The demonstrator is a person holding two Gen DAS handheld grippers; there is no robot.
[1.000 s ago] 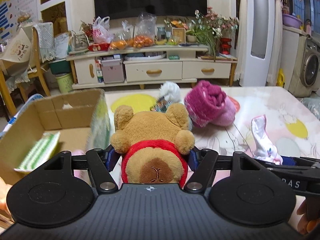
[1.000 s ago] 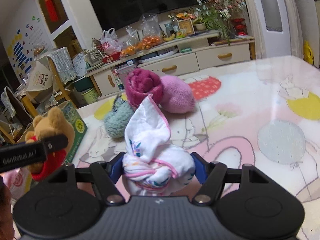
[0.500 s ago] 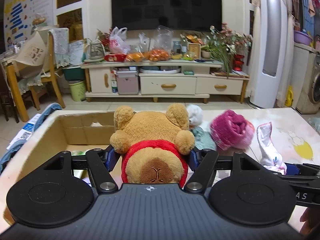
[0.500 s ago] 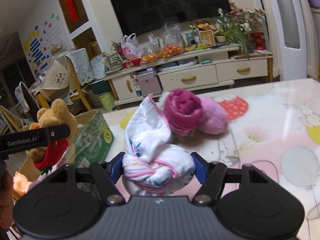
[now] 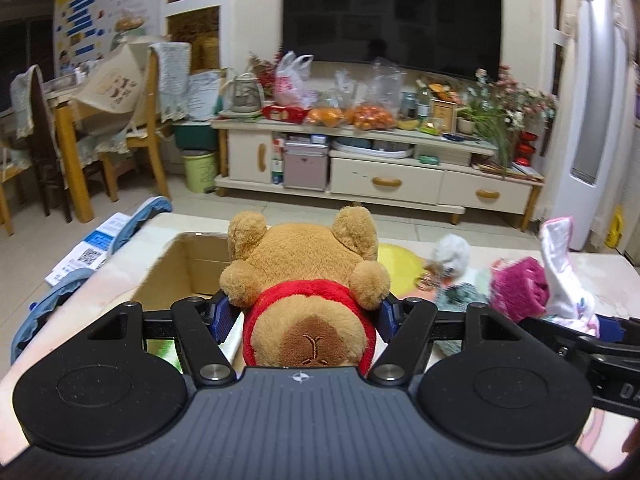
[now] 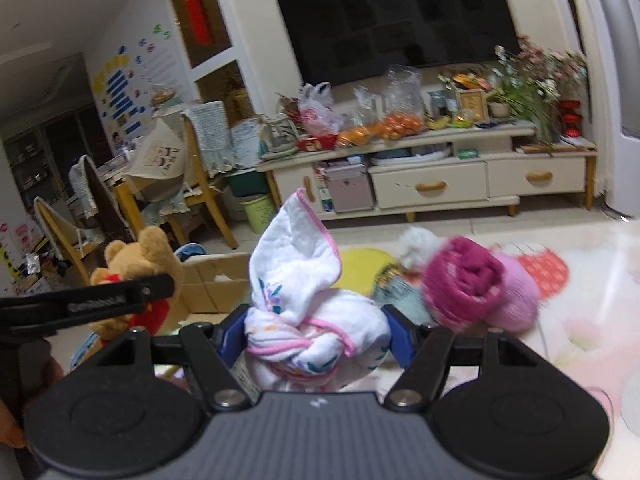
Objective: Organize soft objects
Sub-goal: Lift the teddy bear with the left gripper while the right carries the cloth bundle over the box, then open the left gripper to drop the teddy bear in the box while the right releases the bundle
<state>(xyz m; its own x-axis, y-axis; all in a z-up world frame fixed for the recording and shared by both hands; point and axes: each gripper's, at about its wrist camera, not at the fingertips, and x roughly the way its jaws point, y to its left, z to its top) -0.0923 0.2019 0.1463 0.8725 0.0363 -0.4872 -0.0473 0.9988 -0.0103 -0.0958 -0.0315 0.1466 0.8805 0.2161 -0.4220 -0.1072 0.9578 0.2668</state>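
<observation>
Behind the desk [image 5: 600, 280] sits a cluttered TV stand. Your left gripper [image 5: 304, 312] clamps the teddy bear [image 5: 304, 280] directly above the open cardboard box [image 5: 180, 268]; your right gripper [image 6: 316, 336] clamps the white cloth bundle [image 6: 312, 312], right of the box and farther from it.

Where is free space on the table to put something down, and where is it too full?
Free: the table right of the pink rolled towel. The cardboard box shows bare inside wall. Crowded: the cluster of towel, white fluffy toy and grey-green knit mid-table.
</observation>
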